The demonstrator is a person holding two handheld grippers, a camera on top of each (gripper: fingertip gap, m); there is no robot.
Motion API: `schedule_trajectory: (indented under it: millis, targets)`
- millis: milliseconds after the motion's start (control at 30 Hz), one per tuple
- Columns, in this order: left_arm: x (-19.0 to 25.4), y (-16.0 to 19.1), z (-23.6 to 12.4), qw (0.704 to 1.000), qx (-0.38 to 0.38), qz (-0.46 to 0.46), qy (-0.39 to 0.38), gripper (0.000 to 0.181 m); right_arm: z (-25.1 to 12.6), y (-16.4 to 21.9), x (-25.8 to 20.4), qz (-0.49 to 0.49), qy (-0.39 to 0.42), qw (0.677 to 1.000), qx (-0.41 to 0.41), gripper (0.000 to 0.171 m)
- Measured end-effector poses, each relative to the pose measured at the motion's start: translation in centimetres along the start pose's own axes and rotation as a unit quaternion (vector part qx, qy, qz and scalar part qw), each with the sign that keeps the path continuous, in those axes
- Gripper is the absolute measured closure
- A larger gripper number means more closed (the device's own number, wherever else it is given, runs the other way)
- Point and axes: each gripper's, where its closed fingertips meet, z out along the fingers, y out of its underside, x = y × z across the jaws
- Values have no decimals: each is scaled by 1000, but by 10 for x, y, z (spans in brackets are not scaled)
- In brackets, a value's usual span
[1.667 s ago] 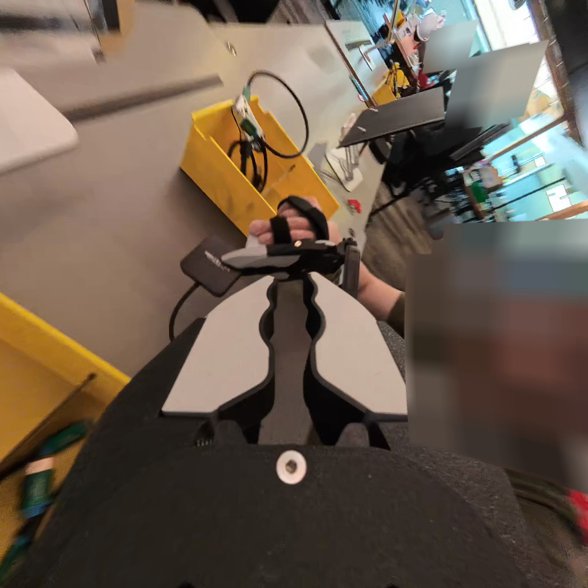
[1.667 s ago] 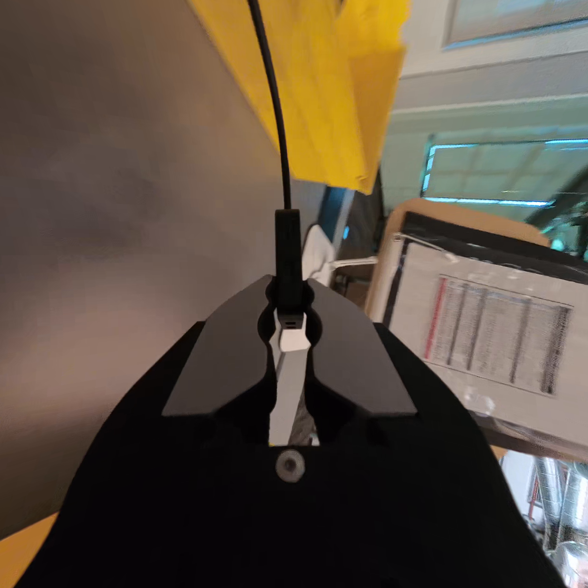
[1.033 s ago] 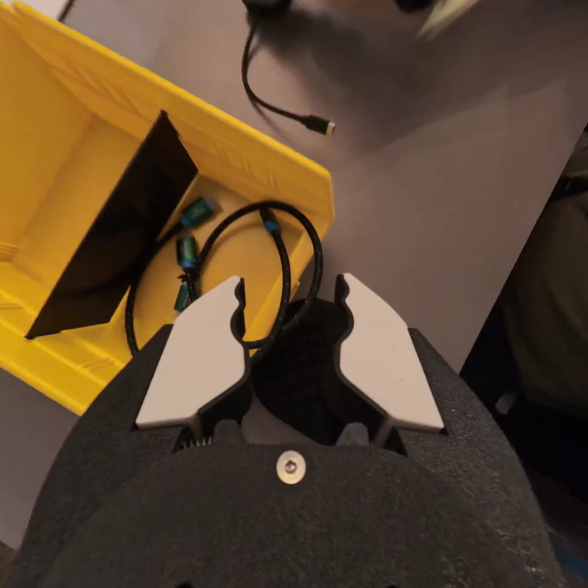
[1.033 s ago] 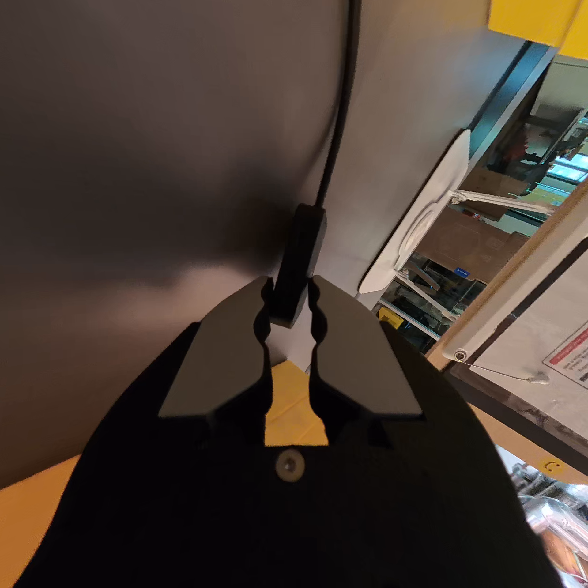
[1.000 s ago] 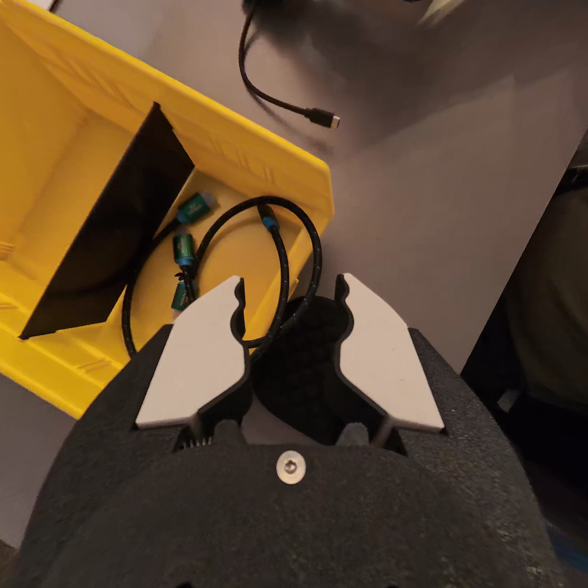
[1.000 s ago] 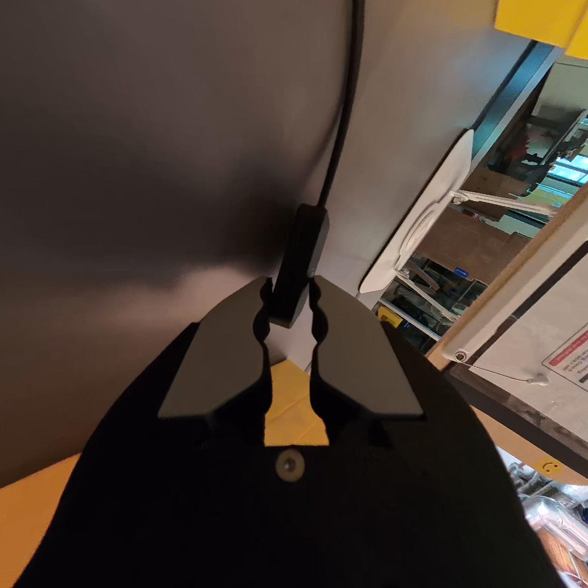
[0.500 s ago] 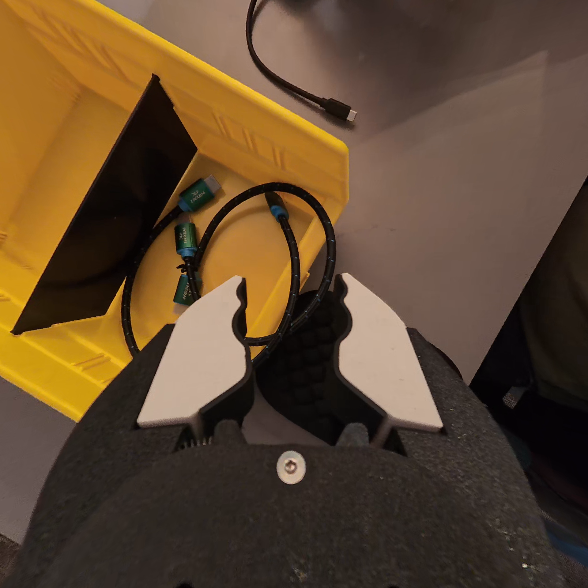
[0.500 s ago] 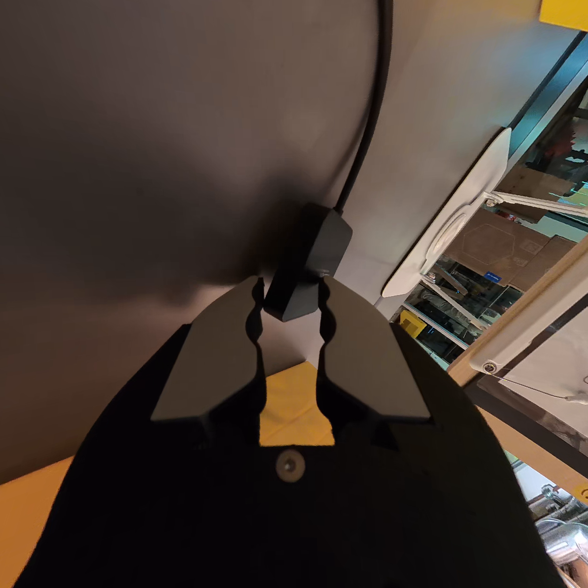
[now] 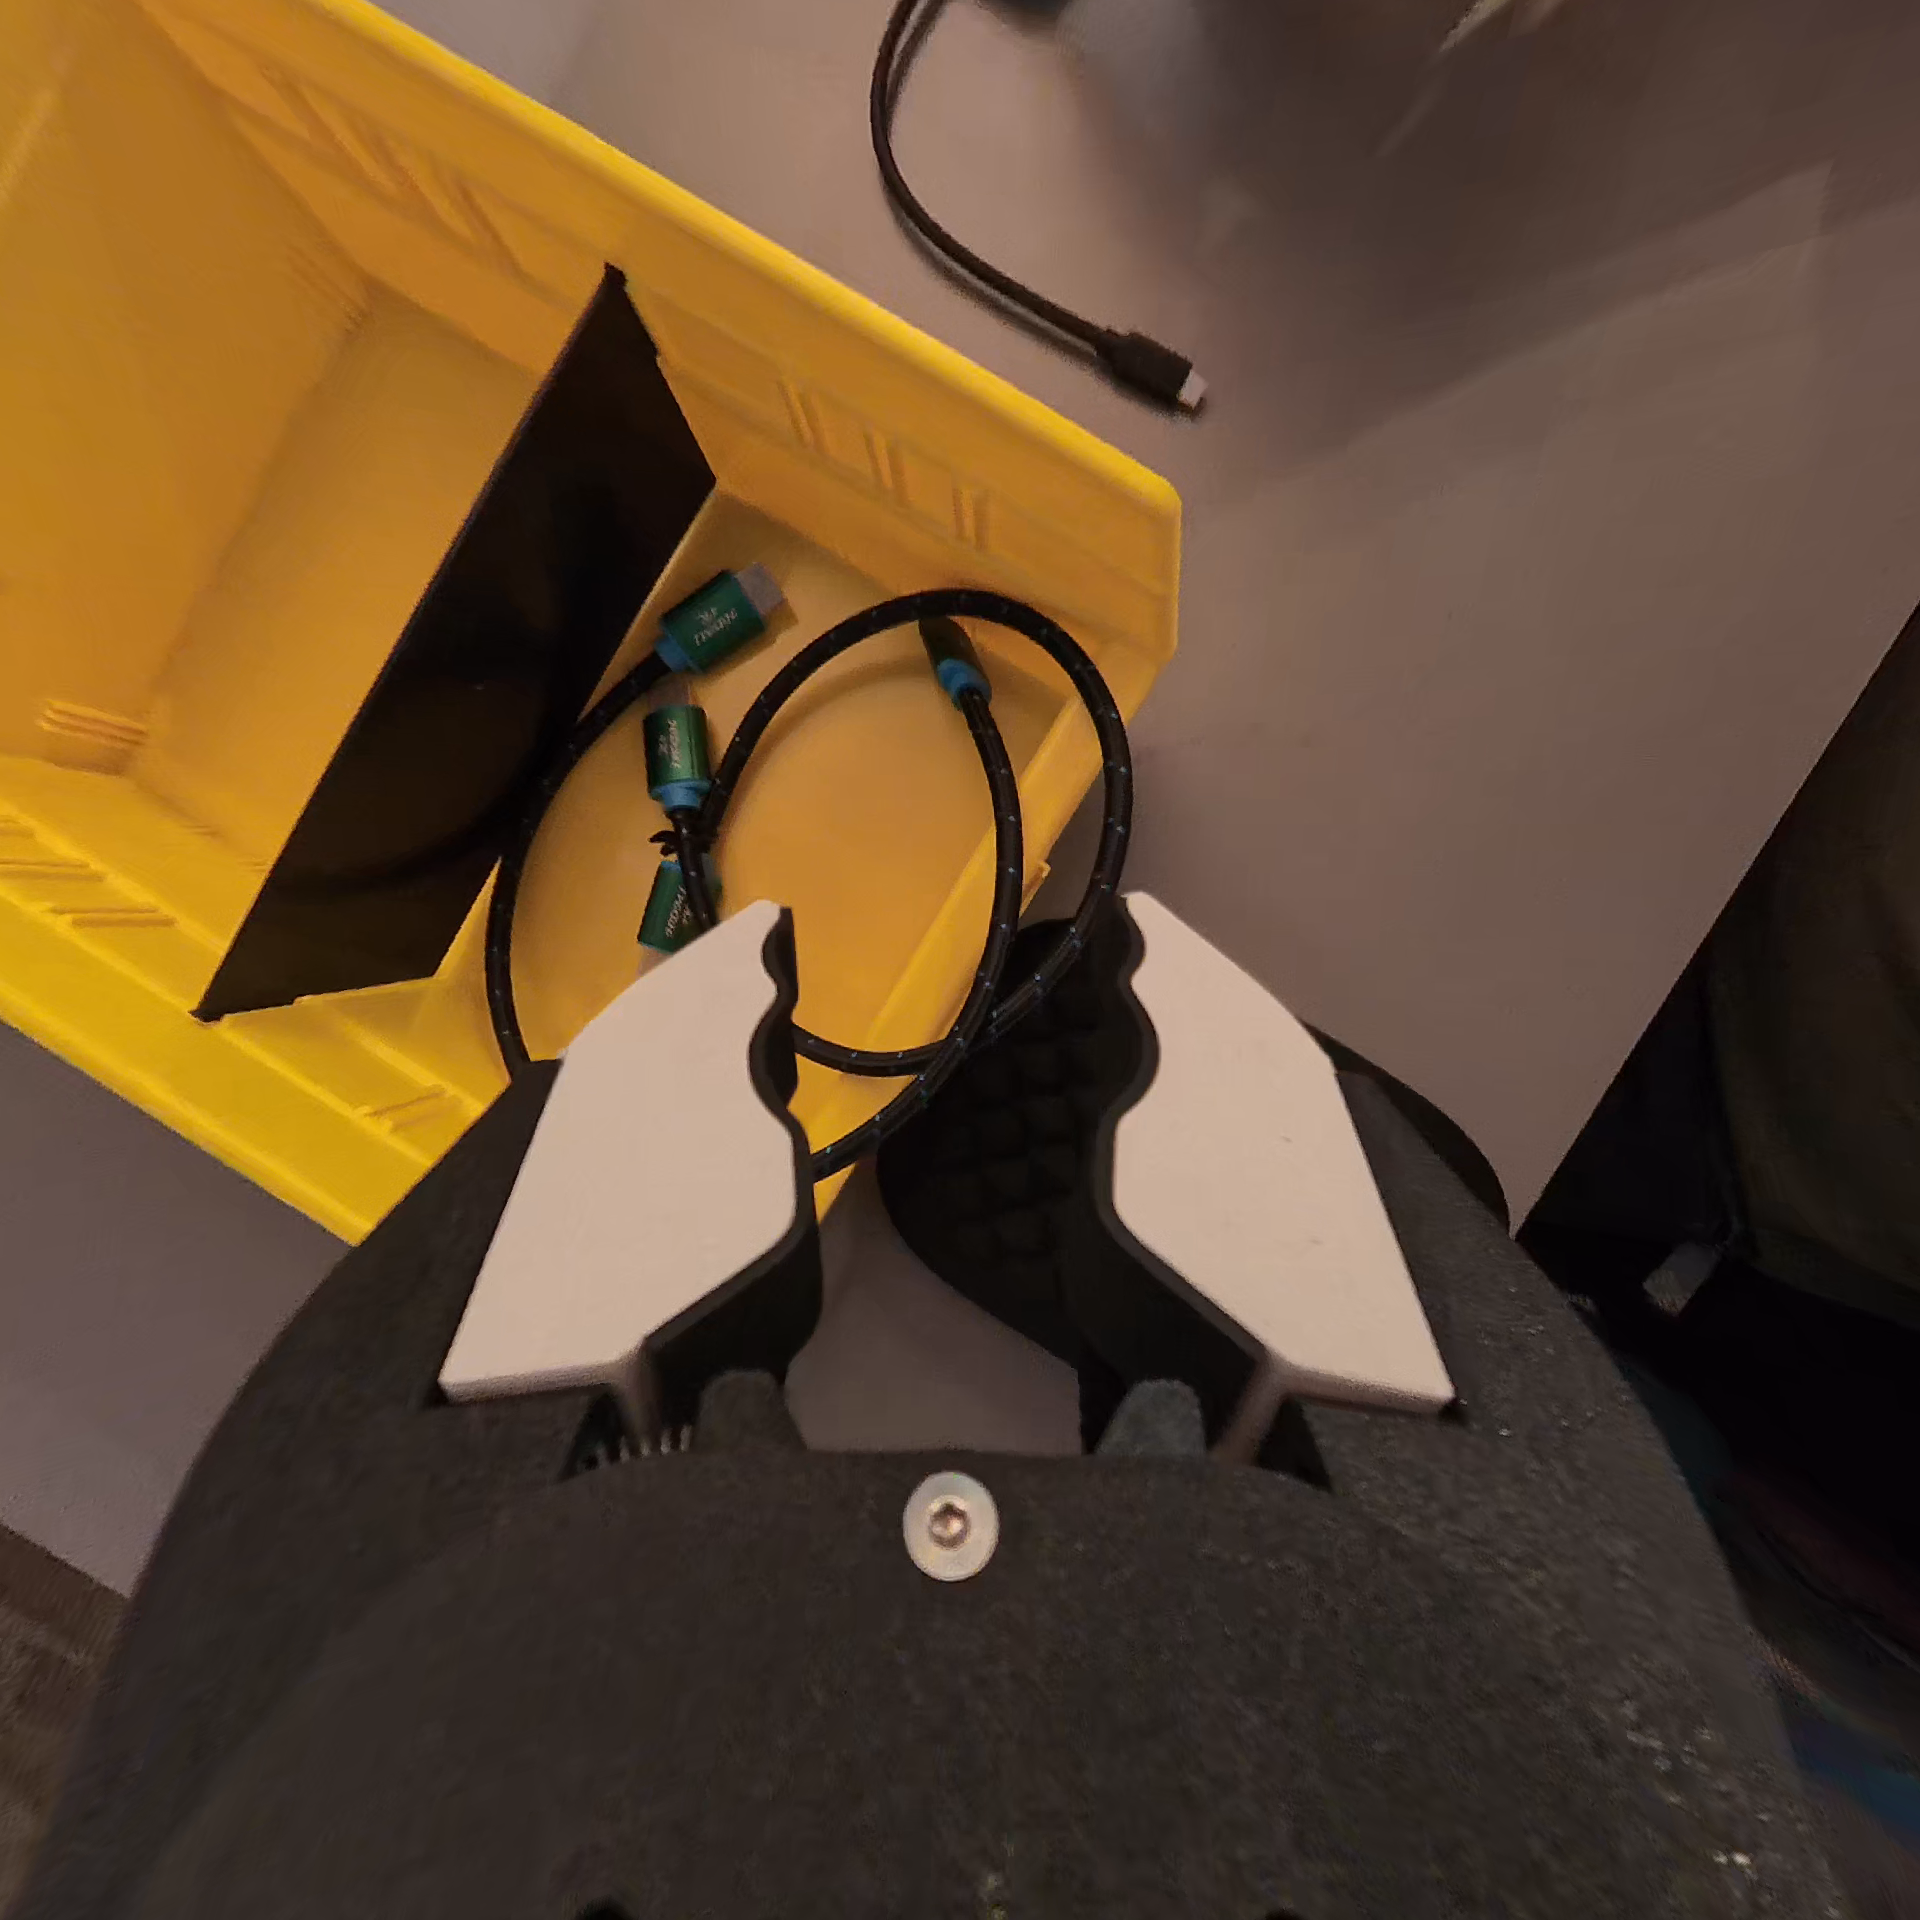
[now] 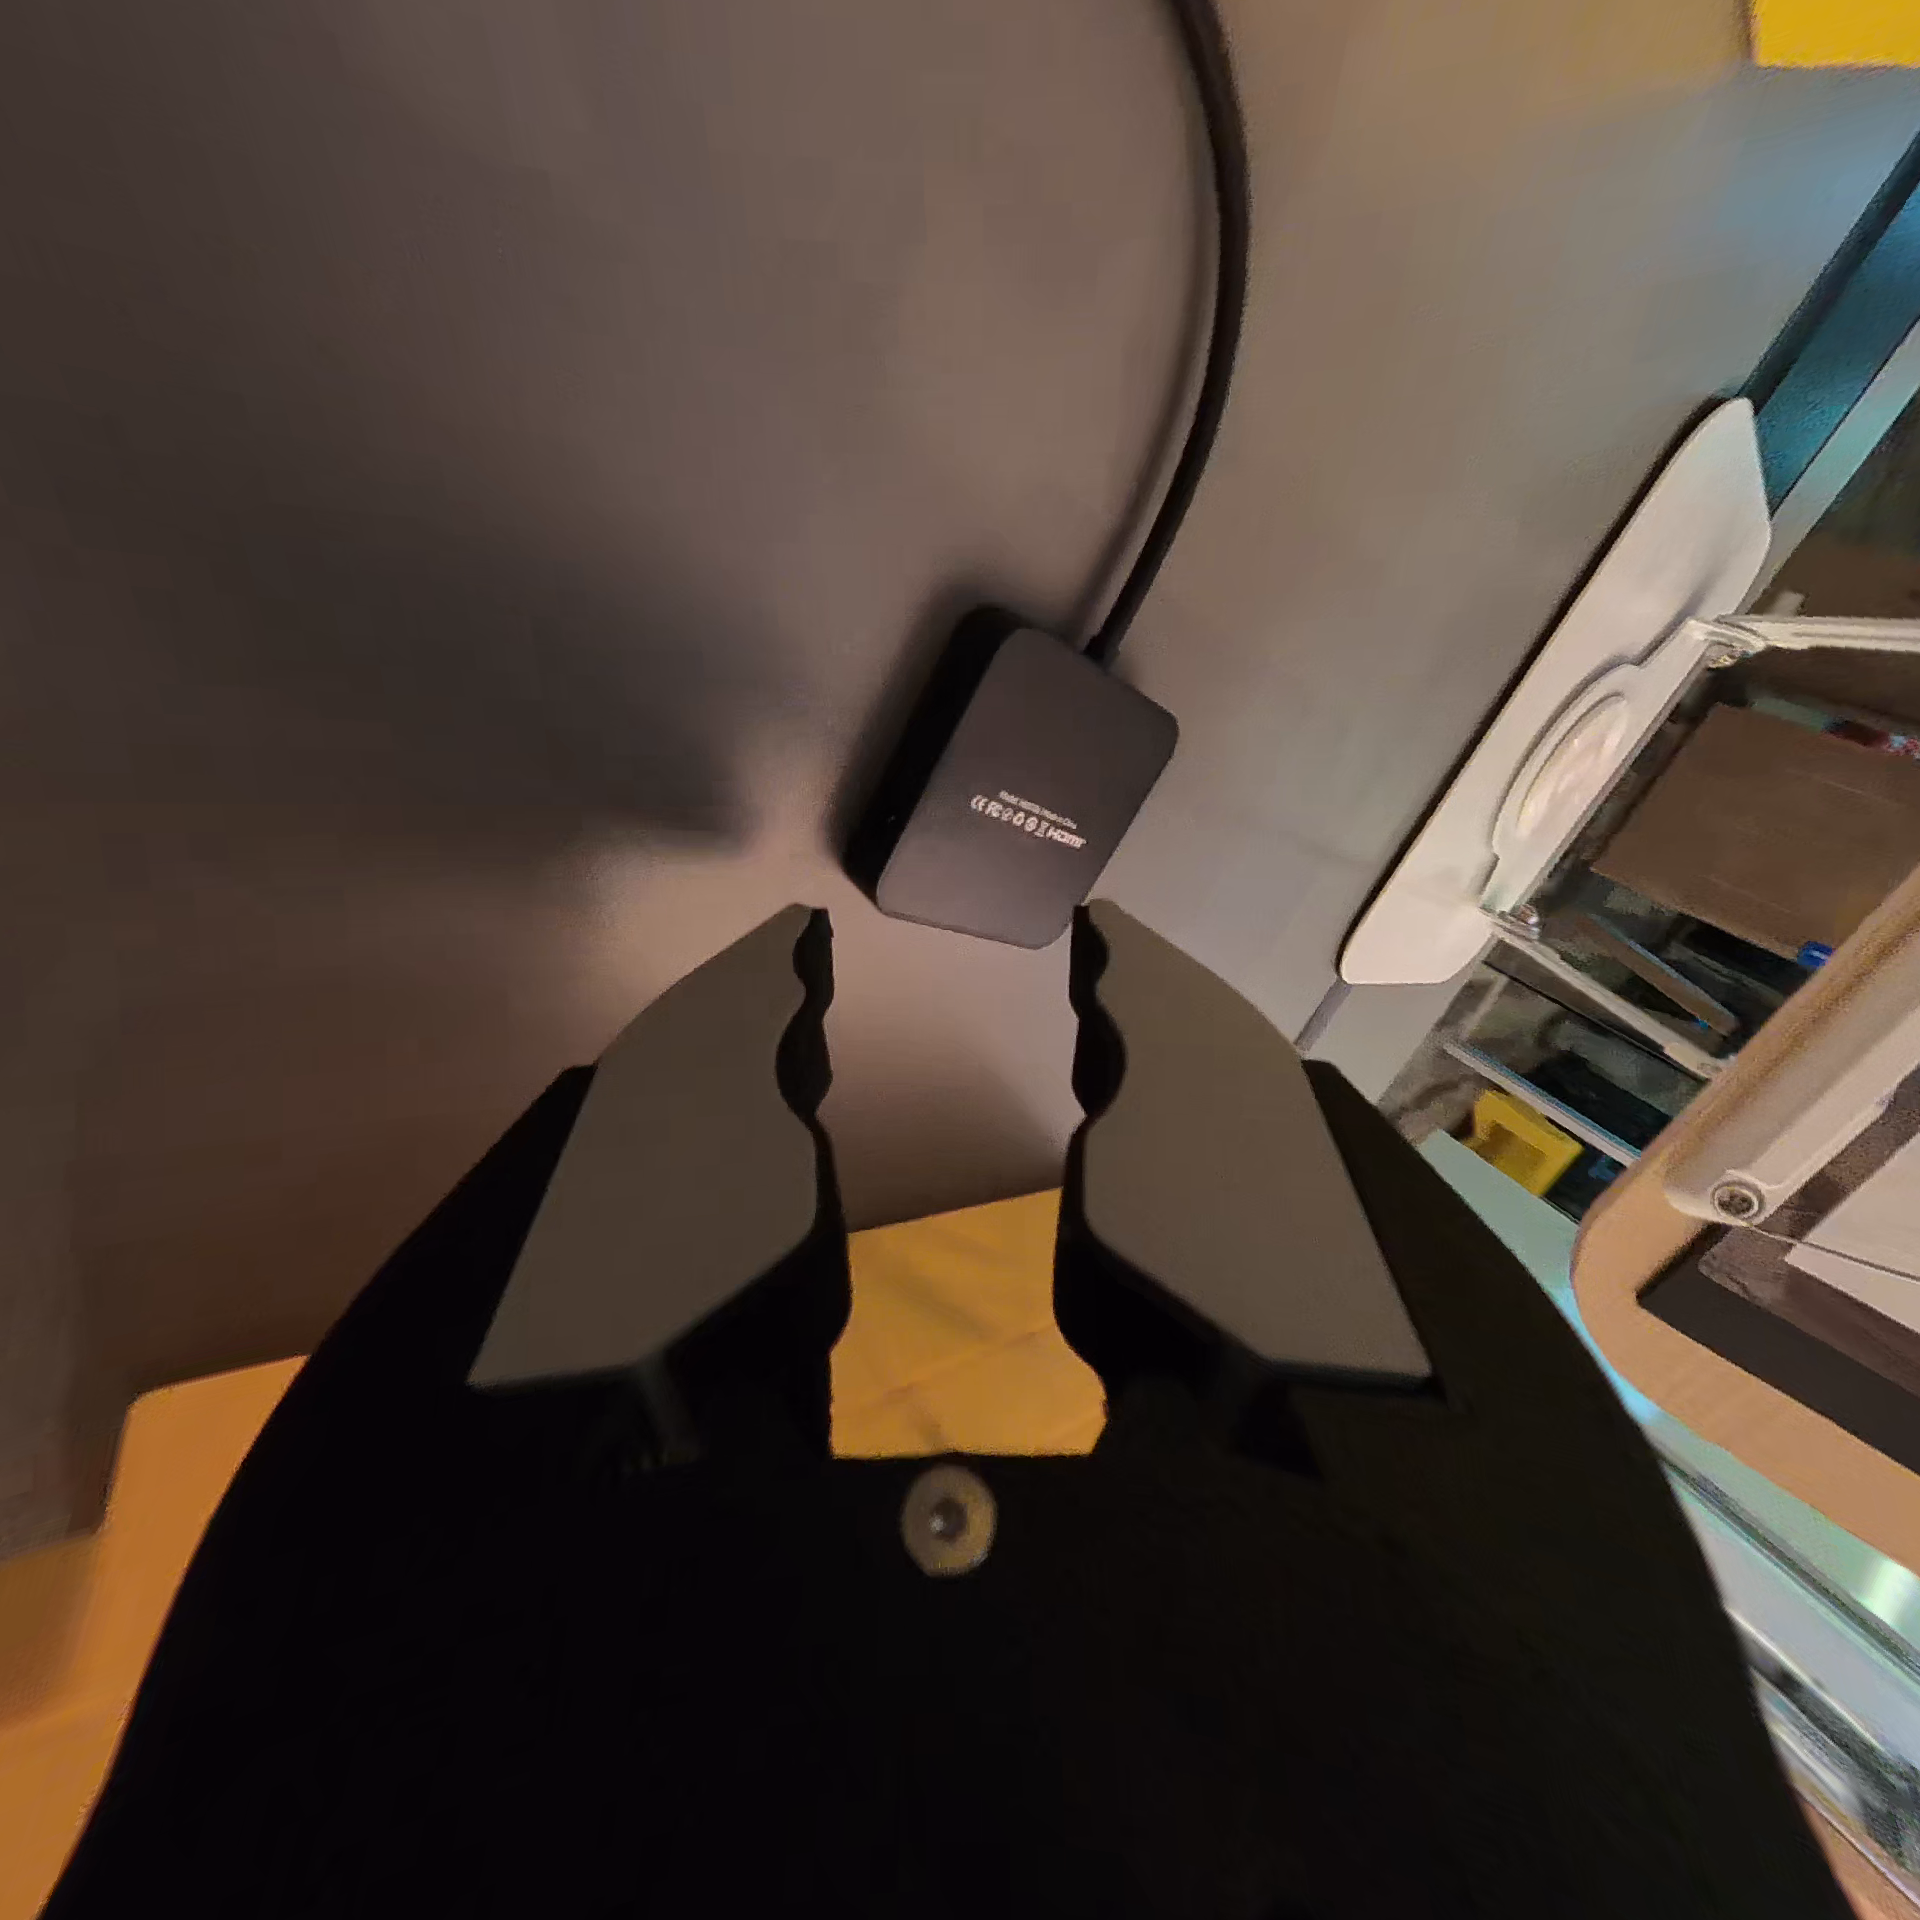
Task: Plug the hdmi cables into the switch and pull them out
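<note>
In the left wrist view, black braided HDMI cables (image 9: 997,821) with green plugs (image 9: 717,629) lie coiled in the near compartment of a yellow bin (image 9: 883,457). My left gripper (image 9: 956,920) is open and empty above the bin's near corner, with a cable loop showing between its fingers. In the right wrist view, the small black switch (image 10: 1023,795) lies flat on the grey table, its black lead (image 10: 1210,343) running away upward. My right gripper (image 10: 945,914) is open and empty, its fingertips just short of the switch.
The switch's lead ends in a small plug (image 9: 1153,369) on the grey table beyond the bin. A black divider (image 9: 488,727) splits the bin. In the right wrist view a white flat stand base (image 10: 1590,727) sits at the table's right edge, and a yellow surface (image 10: 966,1320) lies under the gripper. One gripper's finger ends stand about 35 centimetres off the other's. Between my right fingertips and the small plug (image 9: 1153,369) there is roughly 15 centimetres.
My right gripper has opened and let go of the switch, which now lies flat on the table. My left gripper swung from the table down over the yellow bin and opened.
</note>
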Motion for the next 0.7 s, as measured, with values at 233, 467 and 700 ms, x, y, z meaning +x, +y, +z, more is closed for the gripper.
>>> schedule_trajectory:
  millis: [233,467,700]
  targets:
    - [9,10,27,996,-82,21,23,130,-35,13,-5,40,-27,999,15,124]
    - [8,27,47,987,-150,11,55,163,-68,25,14,69,26,996,45,128]
    - [5,33,53,982,-158,-32,99,152,-65,25,17,72,31,996,45,138]
